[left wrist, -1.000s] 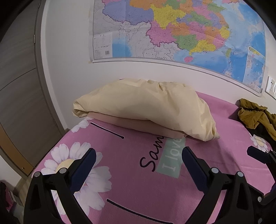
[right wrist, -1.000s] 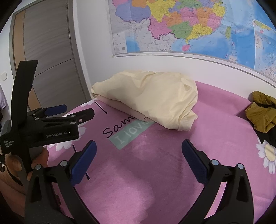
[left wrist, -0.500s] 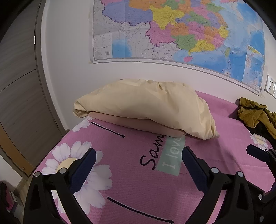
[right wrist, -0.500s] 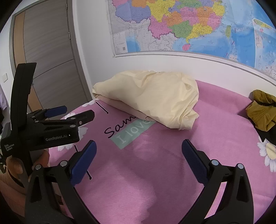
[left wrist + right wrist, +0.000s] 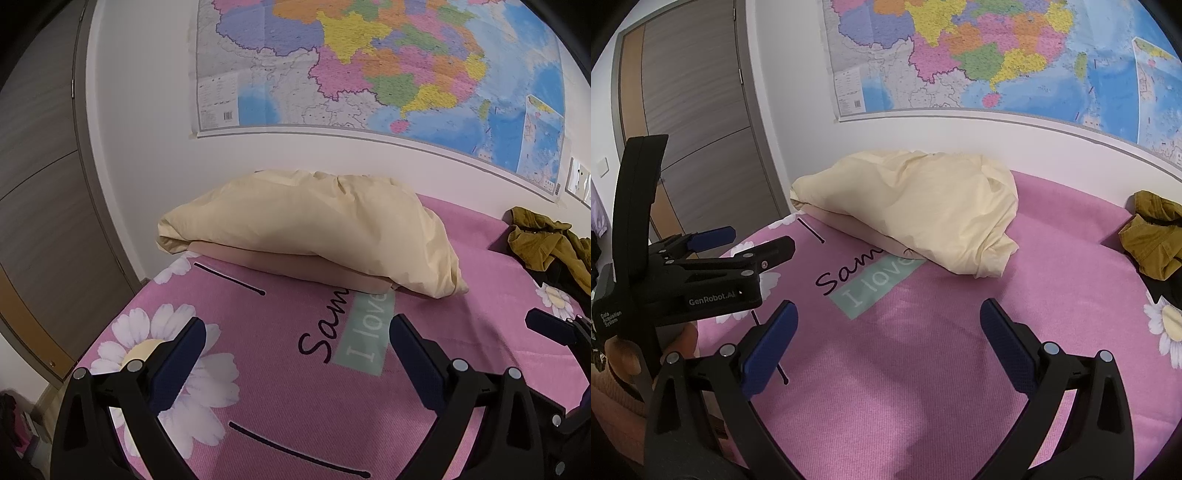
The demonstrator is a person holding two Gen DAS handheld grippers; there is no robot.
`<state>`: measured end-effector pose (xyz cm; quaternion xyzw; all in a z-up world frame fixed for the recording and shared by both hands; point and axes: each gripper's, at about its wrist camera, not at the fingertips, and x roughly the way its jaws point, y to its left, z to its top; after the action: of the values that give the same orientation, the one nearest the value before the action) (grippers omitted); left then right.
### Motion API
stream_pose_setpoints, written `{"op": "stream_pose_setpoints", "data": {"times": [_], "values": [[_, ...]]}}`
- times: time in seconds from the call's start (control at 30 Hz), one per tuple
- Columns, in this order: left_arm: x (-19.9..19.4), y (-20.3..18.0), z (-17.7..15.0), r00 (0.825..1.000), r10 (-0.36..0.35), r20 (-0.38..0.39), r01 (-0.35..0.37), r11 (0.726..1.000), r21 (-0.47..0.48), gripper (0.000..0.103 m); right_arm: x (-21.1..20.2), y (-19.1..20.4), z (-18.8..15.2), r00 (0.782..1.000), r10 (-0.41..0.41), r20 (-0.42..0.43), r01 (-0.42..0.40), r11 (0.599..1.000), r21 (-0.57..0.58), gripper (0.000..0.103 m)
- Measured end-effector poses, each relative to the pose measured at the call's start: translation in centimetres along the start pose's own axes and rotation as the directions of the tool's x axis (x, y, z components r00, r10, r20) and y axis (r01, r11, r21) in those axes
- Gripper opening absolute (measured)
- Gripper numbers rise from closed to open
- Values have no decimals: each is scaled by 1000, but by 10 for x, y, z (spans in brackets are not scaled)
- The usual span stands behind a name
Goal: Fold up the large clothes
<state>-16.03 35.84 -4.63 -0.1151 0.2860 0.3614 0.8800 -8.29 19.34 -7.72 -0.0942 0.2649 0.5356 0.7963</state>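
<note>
A crumpled olive-brown garment (image 5: 543, 240) lies at the far right of the pink bed sheet (image 5: 295, 387), near the wall; it also shows in the right wrist view (image 5: 1148, 240). My left gripper (image 5: 295, 339) is open and empty, held above the sheet well short of the garment. My right gripper (image 5: 886, 325) is open and empty above the sheet. The left gripper also shows in the right wrist view (image 5: 753, 240), at the left. One fingertip (image 5: 546, 326) of the right gripper shows at the right edge of the left wrist view.
A cream pillow (image 5: 314, 229) lies on a beige pillow at the head of the bed, against the wall. A large map (image 5: 369, 66) hangs above. A grey wardrobe door (image 5: 694, 129) stands left of the bed. The bed's left edge drops off near the door.
Both views have drifted slightly; the pillow and the garment sit a touch lower and further right in the frames. Both grippers stay open and empty.
</note>
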Motion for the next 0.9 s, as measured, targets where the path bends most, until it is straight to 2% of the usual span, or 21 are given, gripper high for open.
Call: {"op": "stream_pose_setpoints", "data": {"times": [0.9], "values": [[4, 0, -1, 1000, -5, -9, 5, 1000, 1, 96, 1, 0, -2, 1000, 1, -2, -1, 1000, 10, 97]]}}
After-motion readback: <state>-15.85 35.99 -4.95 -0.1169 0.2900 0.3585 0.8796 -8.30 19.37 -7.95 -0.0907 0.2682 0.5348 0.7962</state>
